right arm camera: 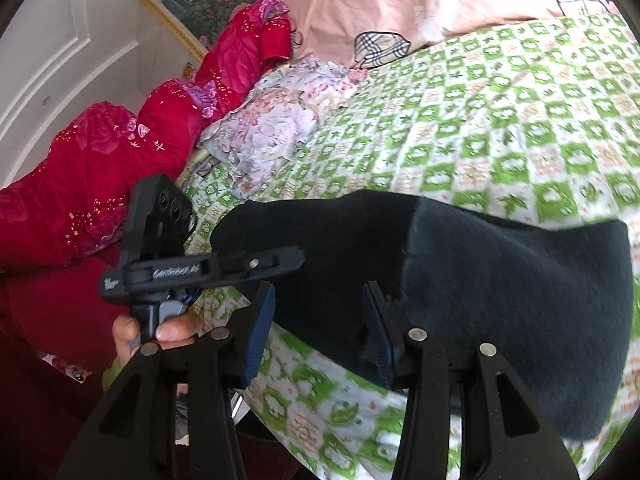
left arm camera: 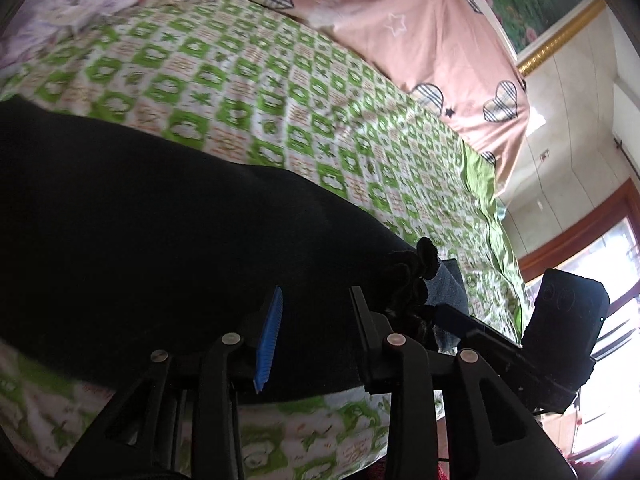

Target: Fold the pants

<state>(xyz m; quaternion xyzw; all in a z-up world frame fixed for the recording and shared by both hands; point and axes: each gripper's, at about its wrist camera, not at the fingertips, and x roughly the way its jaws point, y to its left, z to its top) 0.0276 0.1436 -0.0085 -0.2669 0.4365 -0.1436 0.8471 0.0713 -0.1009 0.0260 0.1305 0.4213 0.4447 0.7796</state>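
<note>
Both claws reach low over the bed (left arm camera: 304,92), fingers spread. The left claw (left arm camera: 316,336) and right claw (right arm camera: 320,332) each straddle the black pants (left arm camera: 140,216), lying across the lower frame. The pants' lower edge is hidden behind the claws.

Black two-finger grippers with blue ribbed pads

The left gripper (left arm camera: 316,320) had black angular links with silver rivets behind its fingers and a bright blue ribbed pad (left arm camera: 269,340). The right gripper (right arm camera: 320,332) matched, its pads (right arm camera: 258,336) darker blue. A bare-skinned hand (right arm camera: 160,334) gripped a black handle lettered in white.
</note>
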